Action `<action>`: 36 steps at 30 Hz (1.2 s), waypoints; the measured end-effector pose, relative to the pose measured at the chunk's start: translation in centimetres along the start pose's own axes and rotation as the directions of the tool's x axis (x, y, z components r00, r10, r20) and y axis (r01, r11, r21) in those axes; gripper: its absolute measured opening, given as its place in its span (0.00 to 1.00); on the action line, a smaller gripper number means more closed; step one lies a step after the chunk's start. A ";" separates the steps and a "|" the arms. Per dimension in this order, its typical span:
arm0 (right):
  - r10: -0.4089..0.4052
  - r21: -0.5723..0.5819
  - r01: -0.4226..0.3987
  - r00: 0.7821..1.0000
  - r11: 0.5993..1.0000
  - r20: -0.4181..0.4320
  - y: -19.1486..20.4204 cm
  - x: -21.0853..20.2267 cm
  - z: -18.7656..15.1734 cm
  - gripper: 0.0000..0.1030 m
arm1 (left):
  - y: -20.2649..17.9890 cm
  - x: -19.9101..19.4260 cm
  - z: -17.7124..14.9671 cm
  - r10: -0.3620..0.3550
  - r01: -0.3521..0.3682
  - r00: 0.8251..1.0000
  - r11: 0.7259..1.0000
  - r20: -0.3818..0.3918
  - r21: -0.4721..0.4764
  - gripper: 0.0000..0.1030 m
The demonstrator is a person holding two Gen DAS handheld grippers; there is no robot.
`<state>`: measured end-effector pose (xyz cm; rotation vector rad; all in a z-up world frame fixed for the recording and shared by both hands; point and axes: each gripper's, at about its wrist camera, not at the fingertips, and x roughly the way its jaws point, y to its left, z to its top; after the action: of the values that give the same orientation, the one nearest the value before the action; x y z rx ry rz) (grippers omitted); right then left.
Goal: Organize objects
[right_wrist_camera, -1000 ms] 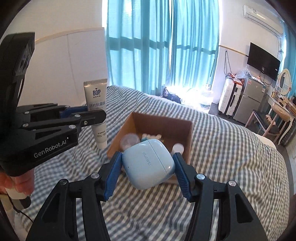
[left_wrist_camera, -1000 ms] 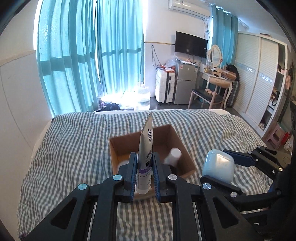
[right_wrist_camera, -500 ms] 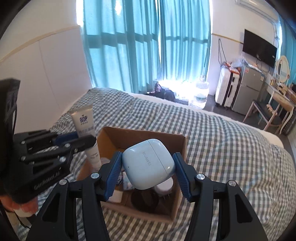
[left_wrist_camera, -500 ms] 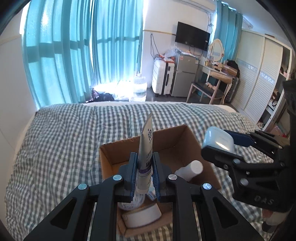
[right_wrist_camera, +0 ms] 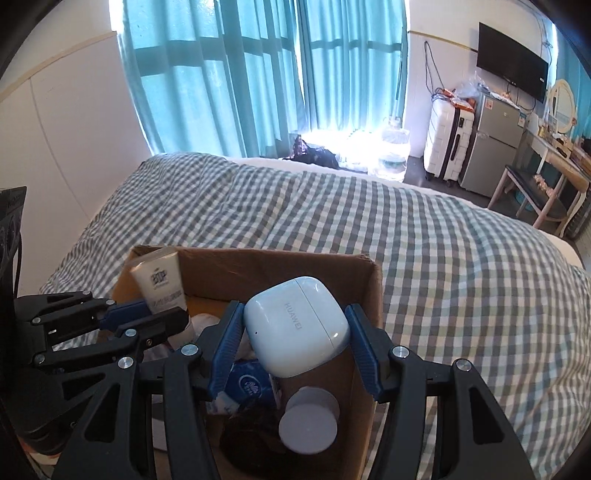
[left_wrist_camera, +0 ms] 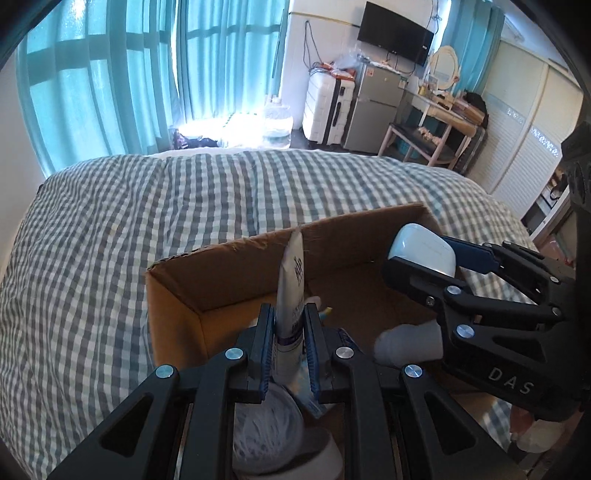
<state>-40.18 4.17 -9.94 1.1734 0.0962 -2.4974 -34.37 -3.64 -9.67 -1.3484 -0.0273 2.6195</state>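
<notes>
Box crowded: bottle, tissue pack.

Both grippers advanced: tube and earbud case now over box.

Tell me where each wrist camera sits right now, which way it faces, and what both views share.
Left wrist: sits behind the left gripper, facing forward over the cardboard box toward the curtains; its fingers clamp a cream tube, and the right gripper enters from the right.
Right wrist: sits behind the right gripper, looking down into the box; its fingers clamp a white earbud case, and the left gripper enters from the left.
Shared: box, tube, case, checked bedspread, TV.
</notes>
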 end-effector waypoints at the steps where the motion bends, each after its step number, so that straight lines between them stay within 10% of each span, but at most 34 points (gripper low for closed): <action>1: -0.002 0.001 0.002 1.000 1.000 -0.002 -0.1 0.3 0.0 0.54 | 0.0 0.2 0.0 -0.002 0.002 1.000 1.000 -0.001 -0.003 0.16; 12: 0.009 -0.014 -0.009 1.000 1.000 -0.008 0.3 0.9 -0.7 0.55 | -0.3 1.1 -0.7 -0.016 0.016 1.000 1.000 0.004 0.015 0.20; 18: 0.014 0.003 -0.014 0.999 1.000 0.039 0.4 -1.4 0.1 0.69 | -0.2 -0.6 -0.5 0.002 -0.002 1.000 1.000 0.007 0.007 0.56; 21: 0.007 0.003 -0.007 0.998 1.000 0.063 0.6 -3.1 0.8 0.70 | -0.5 -2.8 -0.1 0.028 -0.029 0.998 0.999 0.050 0.016 0.77; 36: -0.069 0.052 0.057 0.962 0.997 0.263 1.9 -18.9 2.1 0.93 | -2.9 -18.8 1.2 0.135 -0.141 0.956 0.990 0.261 0.006 0.92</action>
<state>-30.05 7.74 5.91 0.8538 0.0073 -2.6999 -24.19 -4.09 6.44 -1.0235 0.0630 2.8871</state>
